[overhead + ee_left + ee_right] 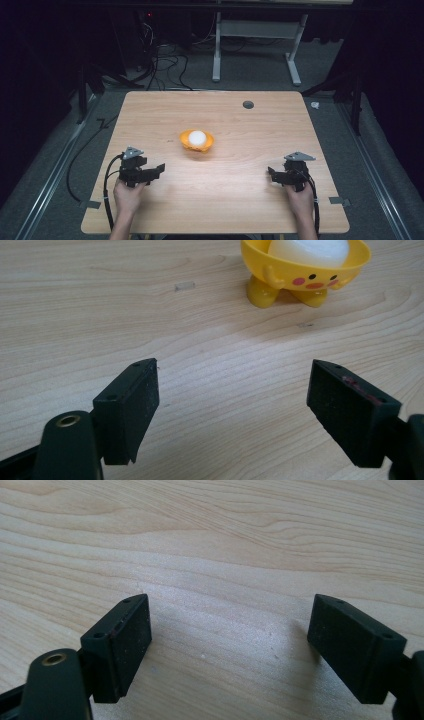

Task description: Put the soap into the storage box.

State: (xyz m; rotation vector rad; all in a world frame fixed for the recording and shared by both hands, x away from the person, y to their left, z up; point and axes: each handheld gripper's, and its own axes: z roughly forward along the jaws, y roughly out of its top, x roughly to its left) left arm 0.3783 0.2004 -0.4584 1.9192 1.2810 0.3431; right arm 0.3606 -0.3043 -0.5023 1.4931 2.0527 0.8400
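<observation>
A yellow chick-shaped cup (197,141) holding a white ball (197,137) is seen at the middle of the tabletop (240,200). The left tool (159,169), at eight o'clock from it, is held open and empty. The right tool (271,175), at four o'clock, is likewise open and empty.

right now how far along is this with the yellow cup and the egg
Done: the white egg already sits in the yellow chick cup at mid-table. In hand: nothing; the left tool and right tool rest open near the table's front corners. Left: any reach or grasp of the cup has not started.
</observation>
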